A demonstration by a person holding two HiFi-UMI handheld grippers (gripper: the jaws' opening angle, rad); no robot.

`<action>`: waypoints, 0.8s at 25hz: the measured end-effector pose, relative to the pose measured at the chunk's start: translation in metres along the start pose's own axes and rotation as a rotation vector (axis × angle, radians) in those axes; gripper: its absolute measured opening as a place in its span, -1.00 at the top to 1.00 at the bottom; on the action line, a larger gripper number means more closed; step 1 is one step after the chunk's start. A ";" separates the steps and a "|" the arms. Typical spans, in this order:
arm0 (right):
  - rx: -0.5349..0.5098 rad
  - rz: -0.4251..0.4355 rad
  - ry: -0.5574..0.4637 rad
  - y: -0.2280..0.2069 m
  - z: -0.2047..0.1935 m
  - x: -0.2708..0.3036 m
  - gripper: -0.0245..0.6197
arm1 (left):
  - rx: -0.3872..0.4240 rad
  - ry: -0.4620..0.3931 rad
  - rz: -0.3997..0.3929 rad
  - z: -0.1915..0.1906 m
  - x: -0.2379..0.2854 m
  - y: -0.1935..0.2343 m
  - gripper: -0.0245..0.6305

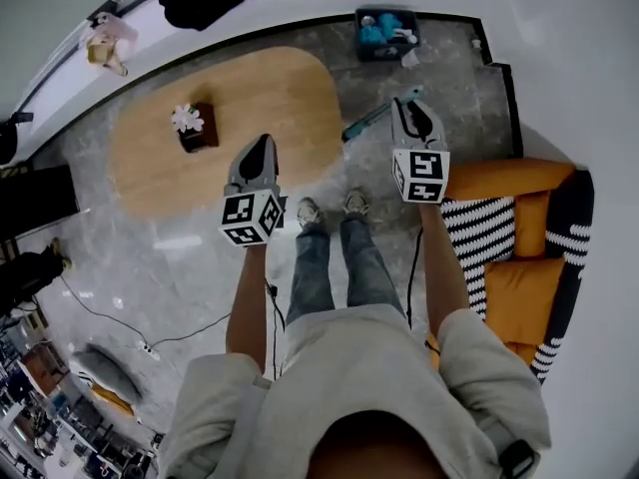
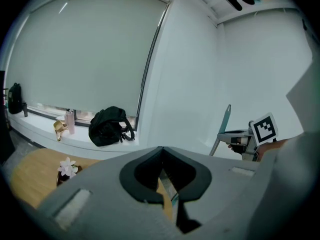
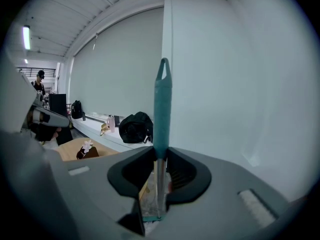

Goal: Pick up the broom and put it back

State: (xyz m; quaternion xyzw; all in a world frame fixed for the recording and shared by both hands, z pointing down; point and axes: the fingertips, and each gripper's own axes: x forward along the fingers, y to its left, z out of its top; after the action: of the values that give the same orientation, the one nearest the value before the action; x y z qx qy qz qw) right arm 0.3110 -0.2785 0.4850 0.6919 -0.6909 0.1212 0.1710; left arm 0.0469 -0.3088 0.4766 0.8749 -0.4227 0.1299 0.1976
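Right gripper [image 1: 411, 103] clamps the broom [image 3: 162, 104]; left gripper [image 1: 262, 146], closed on nothing, overhangs the table [image 1: 150, 158] edge beside centre-frame floor [image 1: 329, 183].

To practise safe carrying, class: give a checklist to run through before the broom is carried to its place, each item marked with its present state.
1. Right tongs shut on the broom: ok.
2. Left tongs shut, nothing between them: ok.
3. Broom's lower end off the floor: cannot tell.
4. Broom clear of the wooden table: cannot tell.
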 end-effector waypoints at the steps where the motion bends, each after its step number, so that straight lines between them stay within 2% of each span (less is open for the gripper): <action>1: -0.005 -0.004 -0.010 -0.004 0.010 -0.006 0.67 | 0.006 -0.013 0.000 0.010 -0.001 -0.002 0.92; 11: -0.051 -0.010 -0.123 -0.041 0.111 -0.064 0.67 | 0.058 -0.158 0.002 0.110 -0.020 -0.028 0.92; 20: -0.075 -0.018 -0.202 -0.062 0.168 -0.094 0.67 | 0.083 -0.262 0.023 0.168 -0.040 -0.039 0.92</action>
State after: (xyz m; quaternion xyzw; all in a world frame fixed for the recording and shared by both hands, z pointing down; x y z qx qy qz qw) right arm 0.3596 -0.2610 0.2891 0.6999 -0.7024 0.0234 0.1273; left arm 0.0635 -0.3361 0.3024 0.8868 -0.4492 0.0340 0.1029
